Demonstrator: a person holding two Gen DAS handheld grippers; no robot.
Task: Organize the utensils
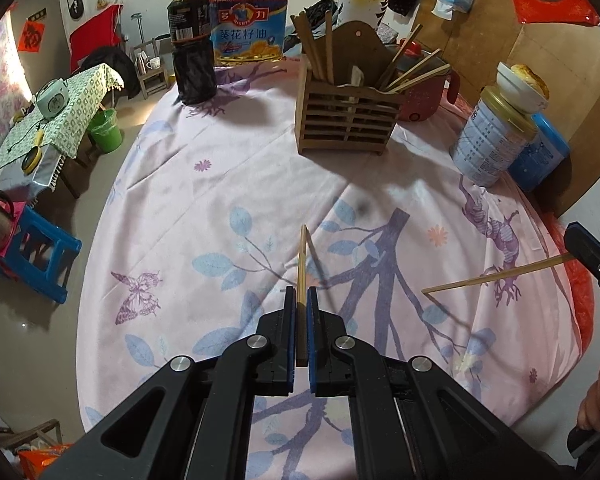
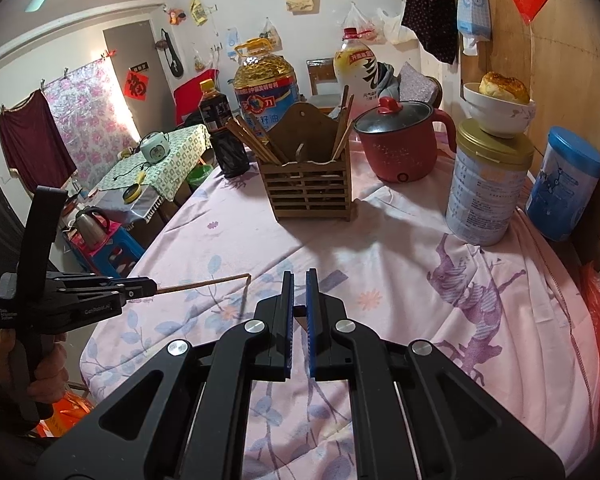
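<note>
— Bamboo chopstick (image 1: 301, 264) sits clenched lengthwise between the left gripper (image 1: 301, 300) pads, its tip sticking out ahead of the jaws, off the cloth.

— And the right gripper (image 2: 299, 284)?

— Jaws nearly together; a second chopstick (image 1: 496, 276) juts sideways from it in the left view, so it likely grips that one.

— How will they handle?

— Light, stiff, thin, apt to pivot. Hold near the thick end. The wooden holder (image 1: 348, 120) stands well ahead of both jaws.
</note>
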